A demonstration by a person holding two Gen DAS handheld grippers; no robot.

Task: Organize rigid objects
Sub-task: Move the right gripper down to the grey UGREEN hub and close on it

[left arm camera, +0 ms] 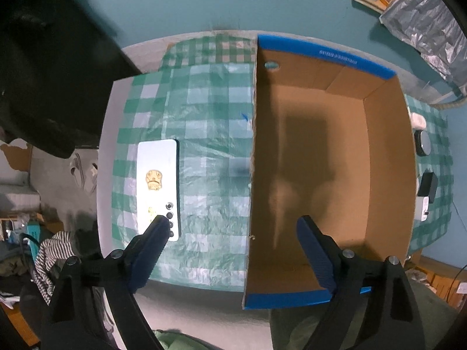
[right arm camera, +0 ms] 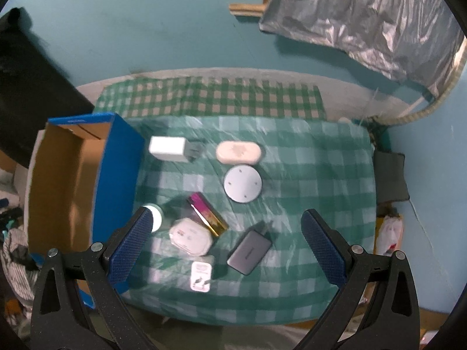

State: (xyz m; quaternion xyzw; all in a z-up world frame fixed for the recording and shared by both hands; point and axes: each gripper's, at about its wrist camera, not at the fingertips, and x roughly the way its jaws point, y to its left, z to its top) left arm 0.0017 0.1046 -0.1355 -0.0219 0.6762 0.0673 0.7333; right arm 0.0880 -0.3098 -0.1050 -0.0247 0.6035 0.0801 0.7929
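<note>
Left wrist view looks down on a table with a green checked cloth (left arm camera: 204, 134), and the left claw (left arm camera: 233, 230) hangs above it with its fingers spread wide and nothing between them. A white phone (left arm camera: 159, 186) lies face down on the cloth, its camera end partly under the tip of the claw's left finger (left arm camera: 151, 245). A cardboard box (left arm camera: 388, 151) with a blue rim sits ahead and below the right finger, and its floor is bare.

Right wrist view shows the right claw (right arm camera: 226, 224) also spread wide and holding nothing, above a scatter of small things. Between its fingers and just ahead lie a grey power bank (right arm camera: 249, 252), a white round plug (right arm camera: 191, 236), a small white packet (right arm camera: 200, 276) and a pink-and-gold box (right arm camera: 207, 214). Touching the tip of its left finger in the picture is a pale green round thing (right arm camera: 154, 214), perhaps a jar lid; the blur hides more. Farther ahead lie a grey disc (right arm camera: 242, 184), a white oval case (right arm camera: 238, 152) and a white charger block (right arm camera: 167, 148). The same box (right arm camera: 113, 169) stands to the claw's left.
</note>
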